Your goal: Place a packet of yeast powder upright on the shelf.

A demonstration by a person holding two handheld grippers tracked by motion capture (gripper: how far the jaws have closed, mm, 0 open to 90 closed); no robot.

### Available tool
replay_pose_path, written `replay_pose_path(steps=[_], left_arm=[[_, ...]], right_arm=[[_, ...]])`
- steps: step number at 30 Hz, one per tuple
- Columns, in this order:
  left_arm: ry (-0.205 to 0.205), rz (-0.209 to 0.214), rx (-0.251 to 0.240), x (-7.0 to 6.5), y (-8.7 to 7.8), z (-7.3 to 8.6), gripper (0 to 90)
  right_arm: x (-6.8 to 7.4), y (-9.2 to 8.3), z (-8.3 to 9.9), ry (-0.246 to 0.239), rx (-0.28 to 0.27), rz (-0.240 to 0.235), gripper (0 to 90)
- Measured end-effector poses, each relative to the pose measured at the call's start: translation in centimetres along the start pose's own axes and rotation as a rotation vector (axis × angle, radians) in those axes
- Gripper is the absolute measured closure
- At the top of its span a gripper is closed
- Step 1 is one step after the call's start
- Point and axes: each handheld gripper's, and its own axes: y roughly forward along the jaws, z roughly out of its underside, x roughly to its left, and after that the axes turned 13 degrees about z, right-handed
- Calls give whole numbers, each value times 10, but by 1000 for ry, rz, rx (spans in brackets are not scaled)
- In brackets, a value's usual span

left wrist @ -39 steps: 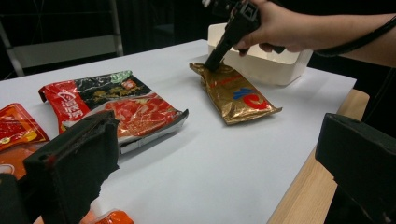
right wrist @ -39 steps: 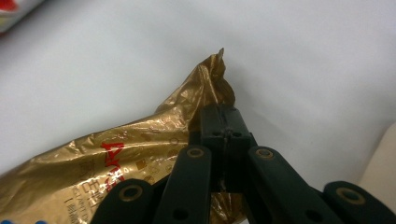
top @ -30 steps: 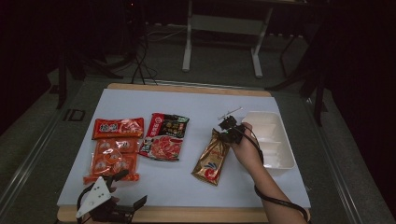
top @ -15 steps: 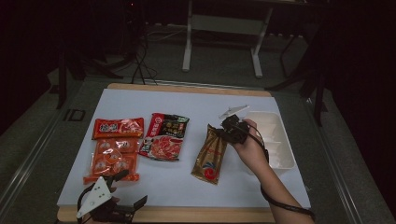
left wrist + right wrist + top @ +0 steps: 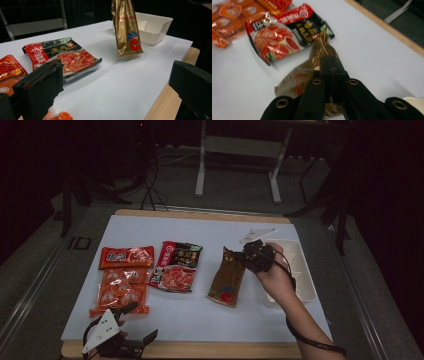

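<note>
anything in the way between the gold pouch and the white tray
Nothing visible. The right claw holds the gold pouch by its top edge, hanging clear above the white sheet. The white tray sits right beside it, with bare sheet between them.

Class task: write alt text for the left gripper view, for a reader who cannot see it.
A shiny gold foil pouch with a red and blue logo hangs clear of the white tabletop, in front of a white plastic tray. A red and black food packet lies flat at left, with two black jaws open in the foreground.
</note>
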Motion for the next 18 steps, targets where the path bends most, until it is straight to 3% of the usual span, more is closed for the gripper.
replay_pose_path(steps=[9,18], left_arm=[[-2,-1,0,0,0,0,2],[-7,-11,-3,0,-1,1,2]], right_arm=[[-18,-20,-10,20,-51,24,900],[-42,-39,-22,8,-92,88,900]])
